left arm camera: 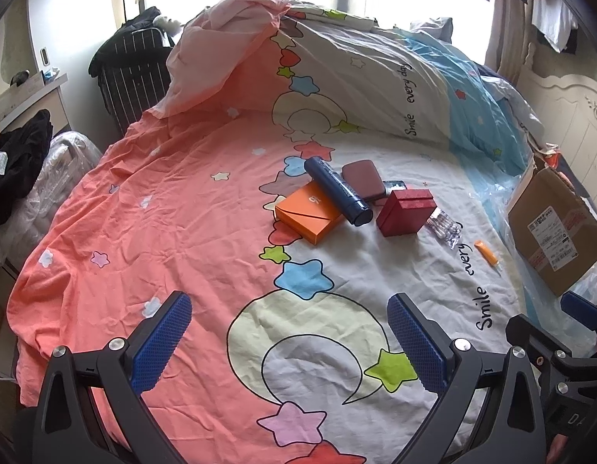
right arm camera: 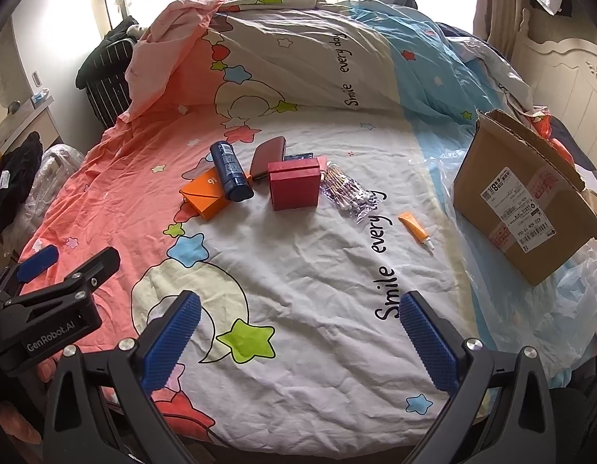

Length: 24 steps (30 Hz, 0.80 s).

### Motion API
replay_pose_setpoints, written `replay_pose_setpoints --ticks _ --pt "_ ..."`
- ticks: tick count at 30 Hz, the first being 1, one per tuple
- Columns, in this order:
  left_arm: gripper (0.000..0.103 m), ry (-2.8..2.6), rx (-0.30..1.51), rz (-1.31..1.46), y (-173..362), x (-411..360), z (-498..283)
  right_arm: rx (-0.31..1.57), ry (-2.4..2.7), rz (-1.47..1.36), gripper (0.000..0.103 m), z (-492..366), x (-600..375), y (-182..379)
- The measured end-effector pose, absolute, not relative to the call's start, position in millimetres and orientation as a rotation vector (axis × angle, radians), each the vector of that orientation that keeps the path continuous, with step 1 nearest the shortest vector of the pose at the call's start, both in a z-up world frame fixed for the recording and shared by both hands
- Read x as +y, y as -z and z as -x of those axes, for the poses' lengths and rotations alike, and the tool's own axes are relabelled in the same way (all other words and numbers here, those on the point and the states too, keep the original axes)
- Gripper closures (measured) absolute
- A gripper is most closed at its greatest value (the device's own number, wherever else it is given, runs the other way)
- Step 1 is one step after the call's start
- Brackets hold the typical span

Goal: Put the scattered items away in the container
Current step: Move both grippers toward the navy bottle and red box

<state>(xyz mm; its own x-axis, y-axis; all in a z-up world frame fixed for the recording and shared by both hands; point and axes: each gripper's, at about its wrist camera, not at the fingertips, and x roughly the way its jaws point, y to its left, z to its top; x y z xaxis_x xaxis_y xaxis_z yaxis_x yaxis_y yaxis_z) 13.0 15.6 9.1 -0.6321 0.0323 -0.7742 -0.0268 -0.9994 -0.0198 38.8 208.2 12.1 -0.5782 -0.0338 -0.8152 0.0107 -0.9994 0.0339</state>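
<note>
A small dark item [left arm camera: 395, 185] lies mostly hidden behind the red box [left arm camera: 406, 212] — unidentifiable.

Both wrist cameras look steeply down across the bed [left arm camera: 143, 201] from its near edge. Both views share the scattered items mid-bed and the cardboard box [right arm camera: 526, 208] at right.

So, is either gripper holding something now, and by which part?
Nothing is held. The left gripper and right gripper are both open above the star-patterned bedsheet, with only fabric between their blue pads.
</note>
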Motion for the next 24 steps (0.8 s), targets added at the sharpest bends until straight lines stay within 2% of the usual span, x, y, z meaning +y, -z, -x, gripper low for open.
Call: replay_pose_setpoints --ticks 13,24 --pt "0.0 -2.756 0.006 1.398 4.6 21.4 -11.6 -0.038 2.754 -1.447 0.0 -37.8 210.8 -6.6" --pt "0.0 -2.713 -0.111 1.475 12.9 16.1 -4.7 -0.041 2.741 -1.457 0.0 -35.3 215.3 0.3"
